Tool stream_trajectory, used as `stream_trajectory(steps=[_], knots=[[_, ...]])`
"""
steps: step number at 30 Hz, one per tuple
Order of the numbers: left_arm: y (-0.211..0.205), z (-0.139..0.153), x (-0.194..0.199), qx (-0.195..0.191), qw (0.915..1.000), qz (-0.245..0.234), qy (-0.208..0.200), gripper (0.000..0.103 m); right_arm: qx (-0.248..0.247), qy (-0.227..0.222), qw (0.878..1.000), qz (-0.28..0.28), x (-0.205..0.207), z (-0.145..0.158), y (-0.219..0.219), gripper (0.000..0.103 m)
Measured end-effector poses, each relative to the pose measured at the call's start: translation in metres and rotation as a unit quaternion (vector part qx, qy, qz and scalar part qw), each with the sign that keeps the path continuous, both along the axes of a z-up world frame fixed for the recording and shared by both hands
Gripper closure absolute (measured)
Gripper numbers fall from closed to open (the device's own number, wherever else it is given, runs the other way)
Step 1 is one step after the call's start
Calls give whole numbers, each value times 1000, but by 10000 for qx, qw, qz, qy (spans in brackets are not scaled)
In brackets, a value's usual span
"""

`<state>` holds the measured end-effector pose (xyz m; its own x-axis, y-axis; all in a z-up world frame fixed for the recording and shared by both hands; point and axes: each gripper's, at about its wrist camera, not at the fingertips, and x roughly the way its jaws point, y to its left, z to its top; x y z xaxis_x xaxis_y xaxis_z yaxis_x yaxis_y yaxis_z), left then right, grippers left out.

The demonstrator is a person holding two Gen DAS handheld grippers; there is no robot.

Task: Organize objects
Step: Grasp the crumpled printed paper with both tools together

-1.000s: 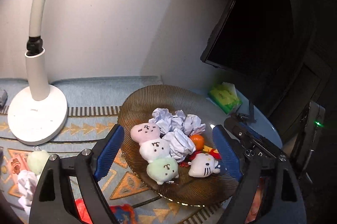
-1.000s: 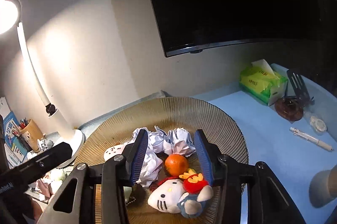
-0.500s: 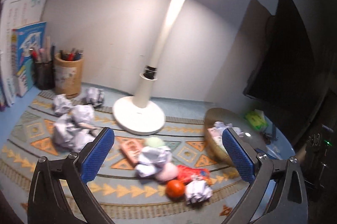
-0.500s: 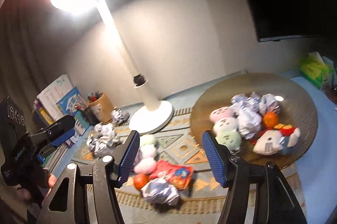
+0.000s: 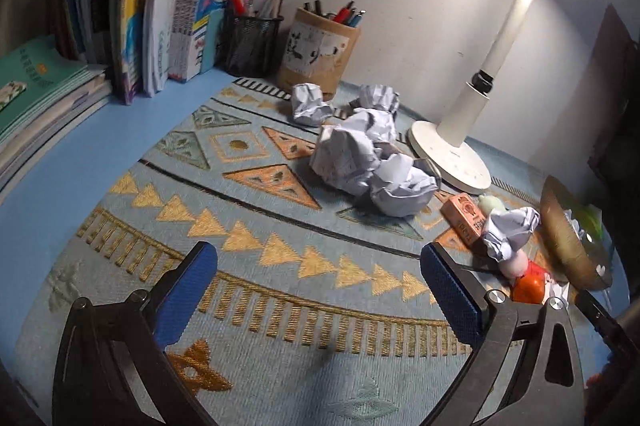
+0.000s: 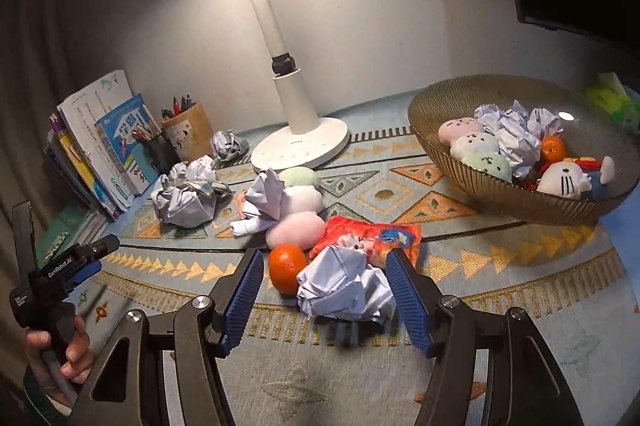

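Now that both tools have swung from the bowl [image 6: 472,182], my right tool [image 6: 324,290], unclenched, straddles a paper ball [image 6: 344,286]; left tool [image 5: 320,286] gapes empty.

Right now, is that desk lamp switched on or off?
On. The lamp head glows bright white at the top of both views and lights the wall behind it.

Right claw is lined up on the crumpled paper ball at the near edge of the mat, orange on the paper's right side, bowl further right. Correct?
One slip: the orange sits on the left side of the crumpled paper ball, not the right, as the right wrist view shows. The rest holds: the right claw is lined up on that paper ball, open, pads not pressing it, and the bowl is further right.
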<state>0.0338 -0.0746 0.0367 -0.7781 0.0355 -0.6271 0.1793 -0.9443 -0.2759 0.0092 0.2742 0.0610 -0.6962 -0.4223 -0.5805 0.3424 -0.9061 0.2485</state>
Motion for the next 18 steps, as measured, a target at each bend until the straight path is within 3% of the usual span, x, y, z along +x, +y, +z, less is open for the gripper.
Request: stream_trajectory(steps=[2, 5, 8, 13, 18], knots=[[15, 4, 2, -127, 9996, -245, 36, 2, 45, -173, 9998, 31, -2, -6, 1, 41], [39, 9, -10, 361, 9948, -942, -105, 2, 168, -460, 9984, 283, -5, -13, -2, 40], [72, 22, -30, 587, 9876, -1452, -104, 2, 326, -546, 9975, 293, -7, -17, -5, 40], [124, 19, -78, 577, 9803, -1830, -464, 2, 374, -820, 9958, 128, -18, -25, -5, 40], [152, 2, -114, 860, 9752, -1871, -805, 2, 254, -1088, 9935, 204, -27, -32, -3, 37]])
